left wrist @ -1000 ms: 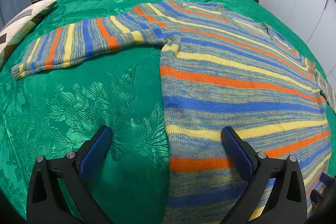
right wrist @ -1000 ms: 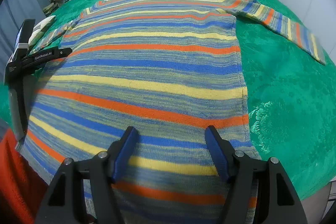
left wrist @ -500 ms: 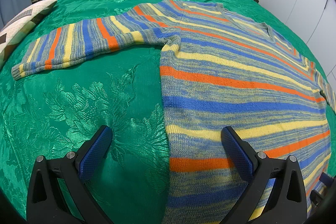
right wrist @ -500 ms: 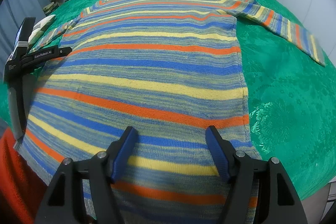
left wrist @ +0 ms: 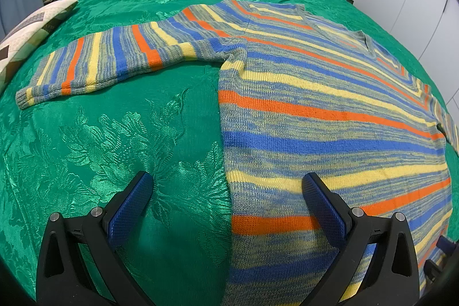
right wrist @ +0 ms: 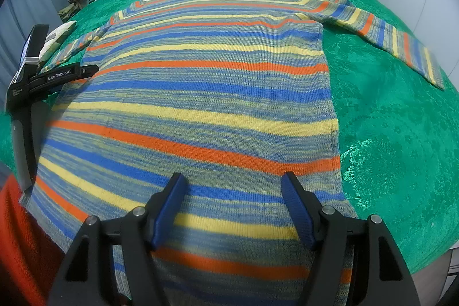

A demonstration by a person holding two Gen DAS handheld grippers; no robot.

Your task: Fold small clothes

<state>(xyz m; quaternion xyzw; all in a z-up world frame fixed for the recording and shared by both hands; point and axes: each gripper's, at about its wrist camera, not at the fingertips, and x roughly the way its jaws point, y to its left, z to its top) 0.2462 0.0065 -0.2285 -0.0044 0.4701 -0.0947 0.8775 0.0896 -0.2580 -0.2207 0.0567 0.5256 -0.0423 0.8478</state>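
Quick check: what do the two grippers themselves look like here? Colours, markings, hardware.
Both match: matte black angular frames with triangular cut-outs, silver pivot bolts, and jaws lined with blue textured pads. The left gripper shows from the side in the right wrist view, with white "GenRobot.AI" lettering. The right gripper shows no lettering. No cables visible.

Your left gripper (left wrist: 226,185): jaws spread wide, blue-padded fingers (left wrist: 129,208) on black arms, nothing between them, pointing forward and held low. It also appears at the left edge of the right wrist view (right wrist: 43,76), seen side-on. Your right gripper (right wrist: 233,188): jaws likewise apart, blue pads (right wrist: 298,214) facing each other, empty, held level.
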